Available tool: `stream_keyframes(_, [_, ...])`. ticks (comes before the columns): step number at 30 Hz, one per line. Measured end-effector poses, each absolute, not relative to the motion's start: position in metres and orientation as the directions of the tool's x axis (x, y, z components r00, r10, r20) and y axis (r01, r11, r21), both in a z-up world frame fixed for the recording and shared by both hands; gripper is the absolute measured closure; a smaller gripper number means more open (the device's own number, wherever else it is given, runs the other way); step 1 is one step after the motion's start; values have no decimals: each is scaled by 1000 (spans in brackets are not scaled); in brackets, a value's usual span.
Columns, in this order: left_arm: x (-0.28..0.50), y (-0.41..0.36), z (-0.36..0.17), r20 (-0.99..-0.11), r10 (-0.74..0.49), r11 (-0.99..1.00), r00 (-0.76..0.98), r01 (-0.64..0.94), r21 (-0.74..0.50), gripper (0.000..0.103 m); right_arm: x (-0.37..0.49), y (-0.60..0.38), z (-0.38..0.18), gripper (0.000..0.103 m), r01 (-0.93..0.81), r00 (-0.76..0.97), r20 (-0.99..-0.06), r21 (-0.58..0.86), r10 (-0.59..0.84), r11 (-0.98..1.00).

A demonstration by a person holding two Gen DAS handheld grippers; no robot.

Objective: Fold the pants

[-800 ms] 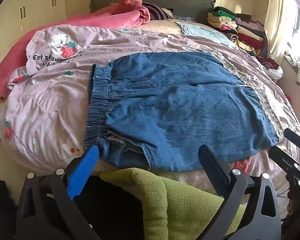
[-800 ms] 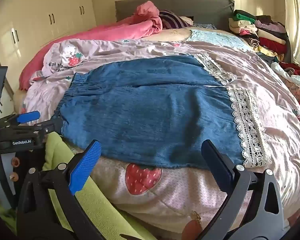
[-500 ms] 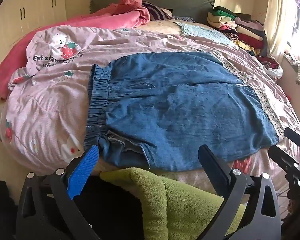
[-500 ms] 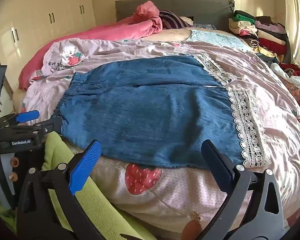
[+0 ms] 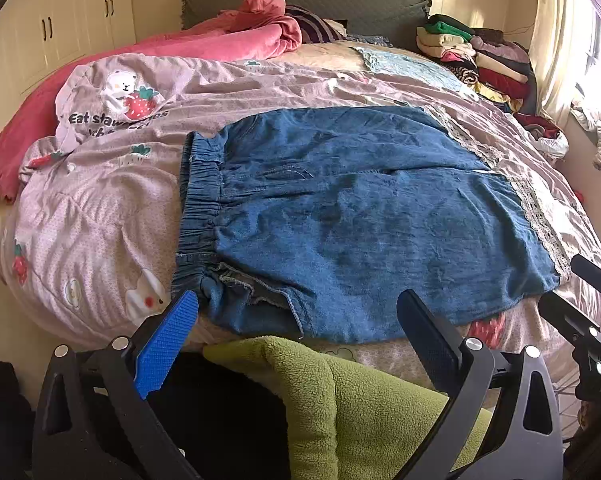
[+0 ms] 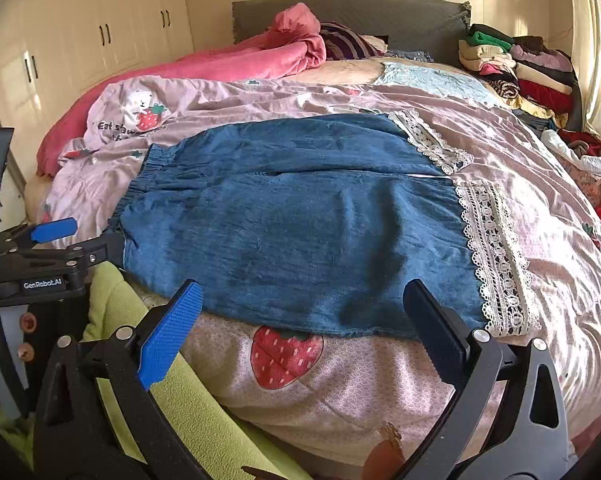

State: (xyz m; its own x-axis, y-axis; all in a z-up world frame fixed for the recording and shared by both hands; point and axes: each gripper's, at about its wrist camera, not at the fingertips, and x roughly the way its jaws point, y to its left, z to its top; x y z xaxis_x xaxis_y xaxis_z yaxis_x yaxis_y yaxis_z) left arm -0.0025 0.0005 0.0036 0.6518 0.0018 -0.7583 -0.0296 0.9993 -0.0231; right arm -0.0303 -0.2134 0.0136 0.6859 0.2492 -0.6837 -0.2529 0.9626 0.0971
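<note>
Blue denim pants with white lace cuffs lie flat on the bed, elastic waistband to the left, legs to the right. They also show in the right wrist view, lace cuff at the right. My left gripper is open and empty, just short of the pants' near edge by the waistband. My right gripper is open and empty, at the near edge of the near leg. The left gripper also shows in the right wrist view.
The pants rest on a pink strawberry-print quilt. A pink blanket lies at the back left. A stack of folded clothes sits at the back right. A green fleece sleeve is below the left gripper. Wardrobes stand left.
</note>
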Motion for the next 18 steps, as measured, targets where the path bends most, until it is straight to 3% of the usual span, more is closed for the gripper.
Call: stream_keyframes(18, [-3, 0, 4, -756, 5, 999, 654, -31, -20, 4, -29, -211, 15, 8, -254, 685, -687, 88, 244, 963])
